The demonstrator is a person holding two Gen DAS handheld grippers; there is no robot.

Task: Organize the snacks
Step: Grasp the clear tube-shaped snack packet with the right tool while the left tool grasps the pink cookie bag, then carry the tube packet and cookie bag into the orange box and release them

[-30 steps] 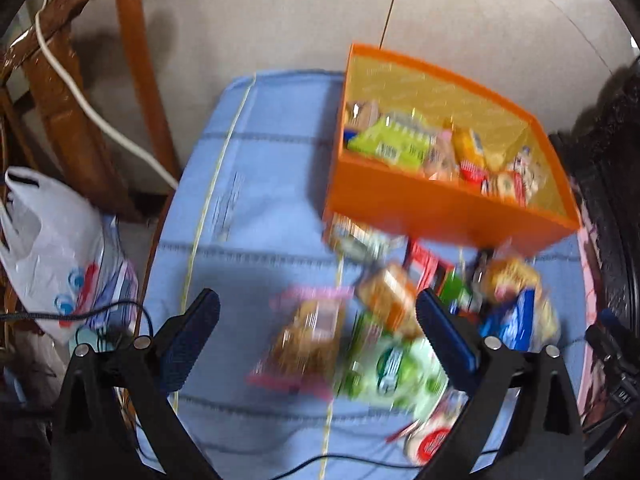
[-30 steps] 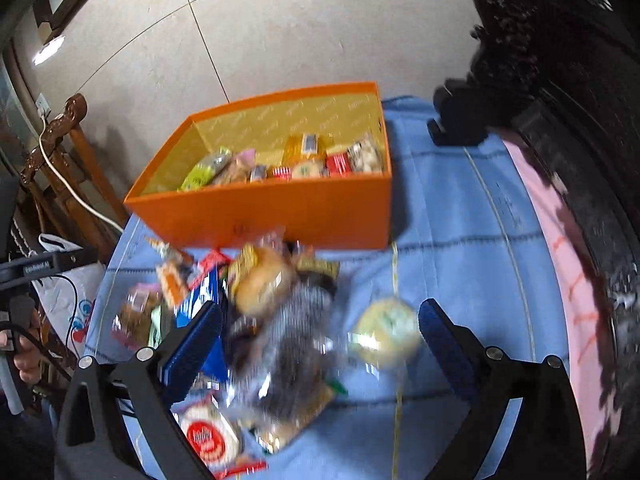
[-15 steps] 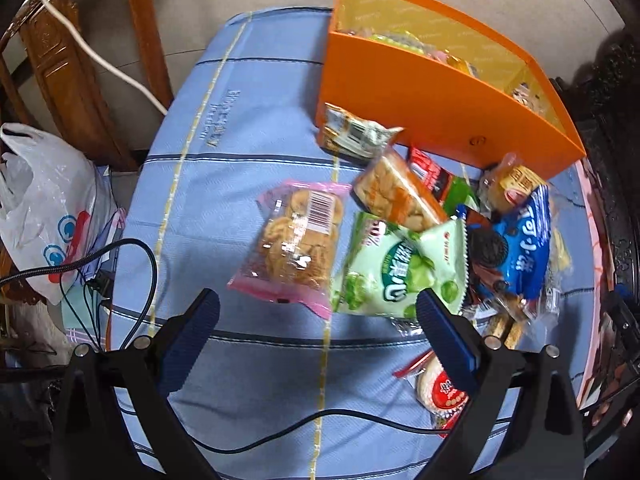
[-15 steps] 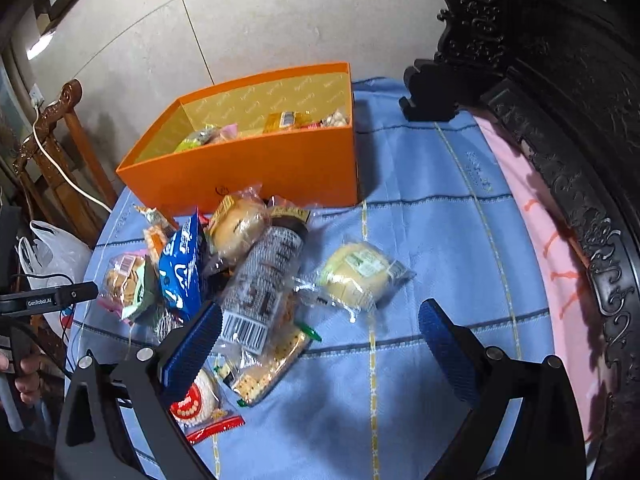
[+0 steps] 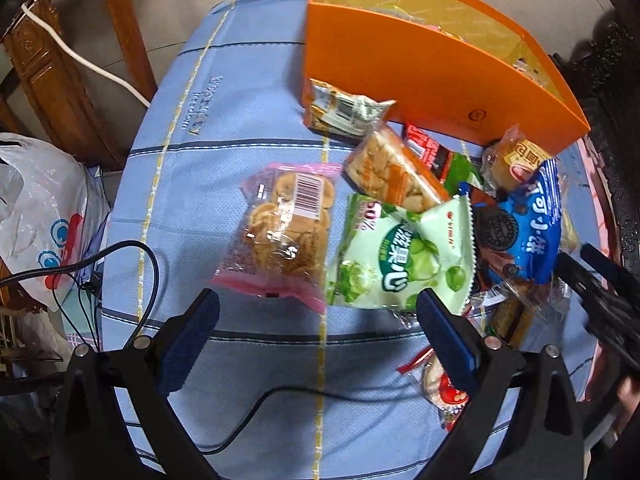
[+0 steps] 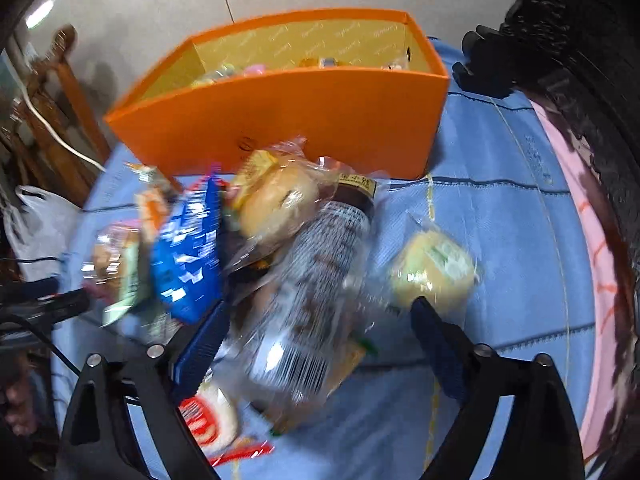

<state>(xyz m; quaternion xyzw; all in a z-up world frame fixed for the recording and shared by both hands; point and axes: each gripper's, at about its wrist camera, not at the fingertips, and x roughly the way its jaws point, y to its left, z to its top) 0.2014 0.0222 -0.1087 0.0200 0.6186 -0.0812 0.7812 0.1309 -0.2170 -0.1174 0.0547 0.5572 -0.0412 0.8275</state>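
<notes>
The fingers (image 6: pixel 438 344) of the right gripper (image 6: pixel 320 336), having just been narrowing yet gripping nothing, are descending astride the clear-wrapped barcoded packet (image 6: pixel 308 300), indicating an imminent pick for the orange box (image 6: pixel 320 120).

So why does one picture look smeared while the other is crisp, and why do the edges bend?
Right wrist view: motion blur smears the snack pile and the round bun. Left wrist view: sharp, with a readable barcode on the cookie bag. Both views: the fisheye lens curves the orange box and darkens the corners.

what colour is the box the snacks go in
Orange outside, yellow-gold lining; the box shows best in the right wrist view.
</notes>
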